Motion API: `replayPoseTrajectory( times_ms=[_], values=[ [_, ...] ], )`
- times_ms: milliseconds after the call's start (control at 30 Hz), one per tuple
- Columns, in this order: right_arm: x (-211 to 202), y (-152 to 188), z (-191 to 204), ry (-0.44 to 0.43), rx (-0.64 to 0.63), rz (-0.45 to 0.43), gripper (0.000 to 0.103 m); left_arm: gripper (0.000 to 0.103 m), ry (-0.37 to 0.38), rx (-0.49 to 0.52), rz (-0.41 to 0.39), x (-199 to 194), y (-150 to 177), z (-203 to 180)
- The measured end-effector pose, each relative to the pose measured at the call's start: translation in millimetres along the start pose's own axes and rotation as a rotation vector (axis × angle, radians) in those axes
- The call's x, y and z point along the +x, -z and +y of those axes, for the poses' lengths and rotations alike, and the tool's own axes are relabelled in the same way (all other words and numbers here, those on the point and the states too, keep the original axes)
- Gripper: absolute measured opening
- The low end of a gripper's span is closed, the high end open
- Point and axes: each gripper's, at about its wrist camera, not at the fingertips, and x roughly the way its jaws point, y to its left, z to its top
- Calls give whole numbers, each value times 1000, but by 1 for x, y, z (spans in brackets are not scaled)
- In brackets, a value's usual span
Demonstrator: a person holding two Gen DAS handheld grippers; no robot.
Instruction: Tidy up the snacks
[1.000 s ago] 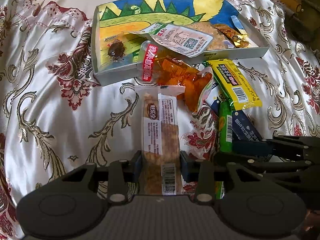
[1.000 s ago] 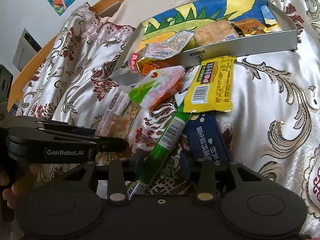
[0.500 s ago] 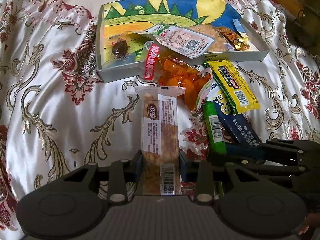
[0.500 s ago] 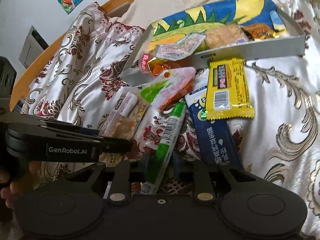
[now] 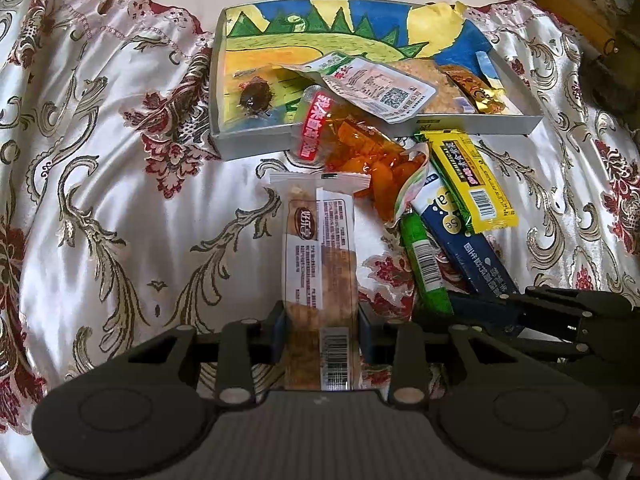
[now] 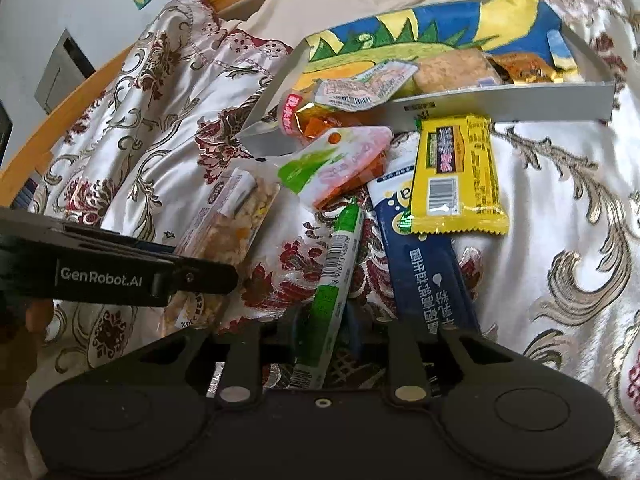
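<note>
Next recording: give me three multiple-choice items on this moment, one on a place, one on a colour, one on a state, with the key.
1. Where does the yellow packet lie?
A. inside the box
B. on the blue packet
C. on the pillow

2. What colour is the stick in the right hand-held gripper?
A. green
B. red
C. white

3. How is the left hand-held gripper?
A. wide open over bare cloth
B. shut on nothing
C. shut on the clear-wrapped bar

Key:
1 B: it overlaps the blue packet, outside the box.
2 A: the green stick runs between its fingers.
3 C: its fingers press both sides of the bar.
</note>
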Motion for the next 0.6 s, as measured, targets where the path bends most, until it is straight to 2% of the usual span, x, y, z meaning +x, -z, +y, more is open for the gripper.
replayPoseTrajectory(
  times_ms=[67,200,333,500,600],
  values=[
    [0,1,1,-1,-5,1,29,39,0,-5,1,0,0,1],
    [-2,2,6,11,-38,-5,23,39,5,-19,-15,-4,2,2],
    [-6,4,16,52,-105,-23,22,39,7,-43,-42,-13,4,5],
    [-13,7,25,92,-171,-53,20,39,-7,-58,-96,-25,5,6],
    [-15,12,33,122,-234,-68,20,39,10,-57,-149,-33,5,7]
  ],
)
